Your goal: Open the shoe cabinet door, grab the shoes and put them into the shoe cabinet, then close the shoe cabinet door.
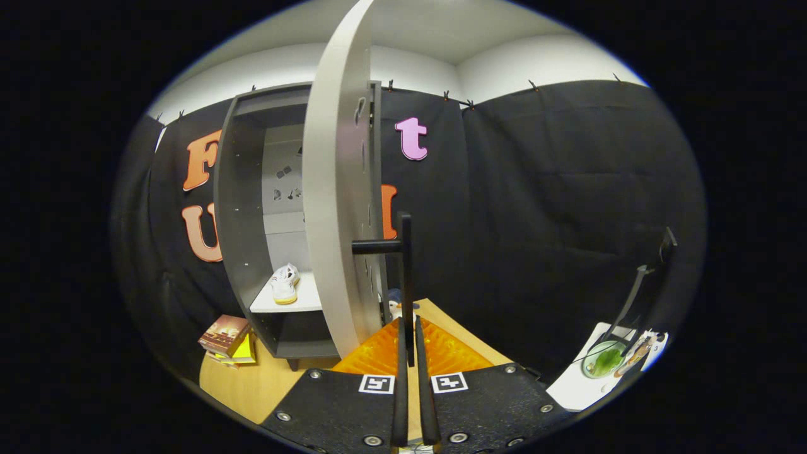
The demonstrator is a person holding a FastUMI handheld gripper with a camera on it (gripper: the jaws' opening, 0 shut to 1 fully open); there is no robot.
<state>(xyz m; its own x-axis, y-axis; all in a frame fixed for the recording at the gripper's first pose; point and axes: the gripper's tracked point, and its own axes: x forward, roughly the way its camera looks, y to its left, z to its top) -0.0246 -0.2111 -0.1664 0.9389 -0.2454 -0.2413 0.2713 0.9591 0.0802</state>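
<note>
White shoe (284,284): on the shelf (296,302) inside the grey cabinet (243,208), toe down. Door (334,208): swung out edge-on, its black handle (405,277) clenched between the fingers of the tool (408,323). Step judged: closing the door, shoe already stowed. Next move calls for swinging the handle toward the cabinet front. Books (227,340): on the wooden desk (265,384), beside the cabinet.

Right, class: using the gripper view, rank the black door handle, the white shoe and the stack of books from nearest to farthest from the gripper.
1. Black door handle: its bar sits between the fingers of the gripper, which are nearly closed on it.
2. Stack of books: on the floor, left of the cabinet.
3. White shoe: on the shelf inside the cabinet.
</note>
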